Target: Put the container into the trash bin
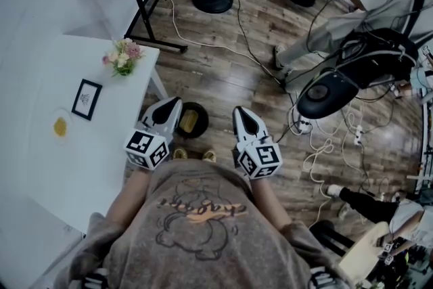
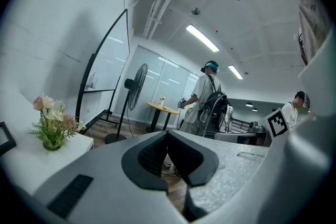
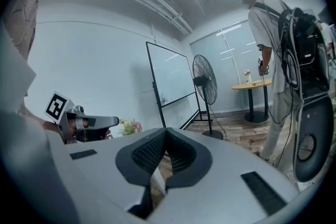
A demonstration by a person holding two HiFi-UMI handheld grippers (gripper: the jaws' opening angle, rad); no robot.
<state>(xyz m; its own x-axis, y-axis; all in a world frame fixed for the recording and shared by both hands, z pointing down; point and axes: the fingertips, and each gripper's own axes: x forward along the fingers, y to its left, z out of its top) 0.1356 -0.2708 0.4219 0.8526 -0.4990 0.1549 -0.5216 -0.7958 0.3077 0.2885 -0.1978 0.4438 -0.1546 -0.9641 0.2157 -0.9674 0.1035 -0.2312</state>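
Trash bin (image 1: 205, 124) on floor, just off bench (image 1: 40, 179) corner. Yellowish item (image 1: 189, 120) inside bin is prob. the container. Too small to read its long axis or which way it points. L gripper (image 1: 170, 106) just left of bin, R gripper (image 1: 241, 115) just right, L nearer. Both grippers' fingers clenched, nothing held.

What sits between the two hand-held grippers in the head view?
A dark round bin on the wood floor, seen in the head view between the left hand-held gripper and the right hand-held gripper.
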